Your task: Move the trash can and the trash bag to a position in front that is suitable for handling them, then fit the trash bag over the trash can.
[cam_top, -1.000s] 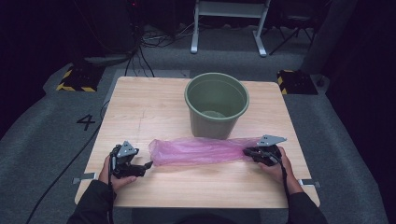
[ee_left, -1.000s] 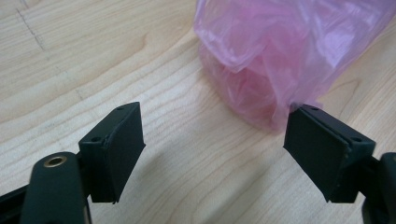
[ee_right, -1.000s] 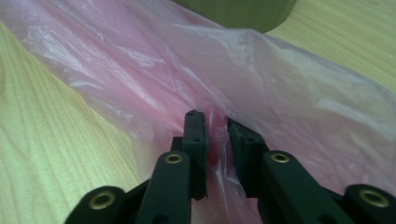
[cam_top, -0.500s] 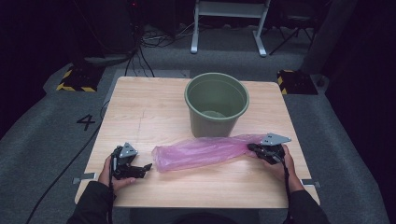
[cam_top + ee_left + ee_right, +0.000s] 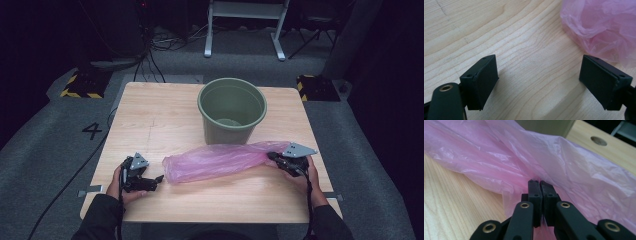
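Note:
A long, crumpled pink plastic bag (image 5: 215, 161) lies across the front of the wooden table (image 5: 150, 115). My right gripper (image 5: 272, 157) is shut on the bag's right end. In the right gripper view the jaws (image 5: 540, 183) meet with the pink film (image 5: 549, 157) pinched between them. My left gripper (image 5: 152, 181) rests on the table just left of the bag's other end, pointing at it. In the left gripper view its jaws (image 5: 539, 80) stand wide open over bare wood, and the bag (image 5: 604, 27) lies just beyond the right jaw.
An empty olive-green bin (image 5: 200, 105) stands upright behind the bag at the table's middle back. The table's left half is bare wood. Beyond the table are grey floor, cables and a white stand (image 5: 245, 20).
The right gripper has pinched the bag's right end and raised it slightly off the table. The bag now slopes up toward it. The left gripper has stayed put.

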